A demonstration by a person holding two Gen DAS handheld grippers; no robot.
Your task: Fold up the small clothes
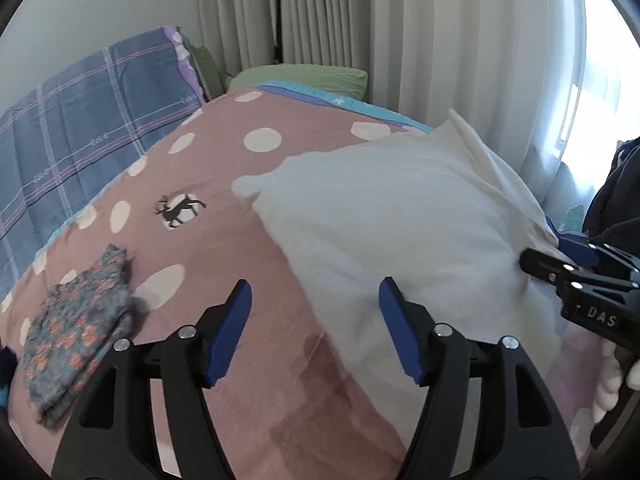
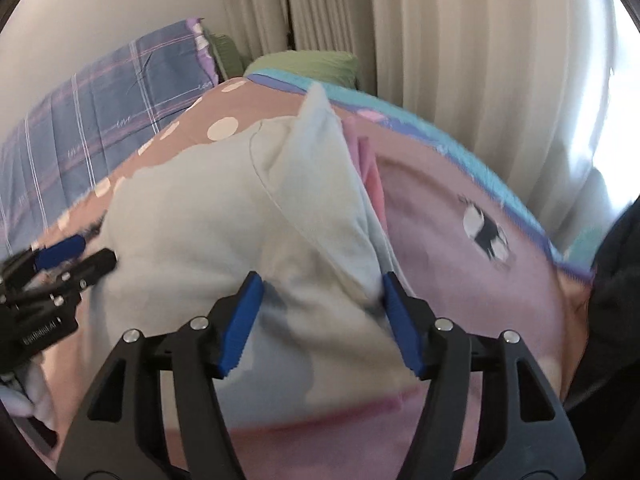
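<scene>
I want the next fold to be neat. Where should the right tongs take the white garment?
Grip the white garment at its near edge, approaching low from the person's side. It lies spread on the dotted bedcover, and its raised folded flap already runs between the open right tongs.

Polka-dot bedspread point(image 1: 248, 216), plaid quilt point(image 1: 80, 116), curtains point(image 1: 440, 40)

Two wide, rounded fisheye views, each from a camera mounted behind a handheld gripper, looking forward along its two blue-padded fingers and slightly down onto a bed. The left wrist camera sits low and close over the pink polka-dot bedspread point(image 1: 224, 208). The right wrist camera is closer still, somewhat blurred, nearly on a white garment point(image 2: 208, 216). Both face the curtains point(image 1: 328, 12) and share the garment, bedspread, plaid pillow point(image 1: 80, 112) and each other's gripper.
</scene>
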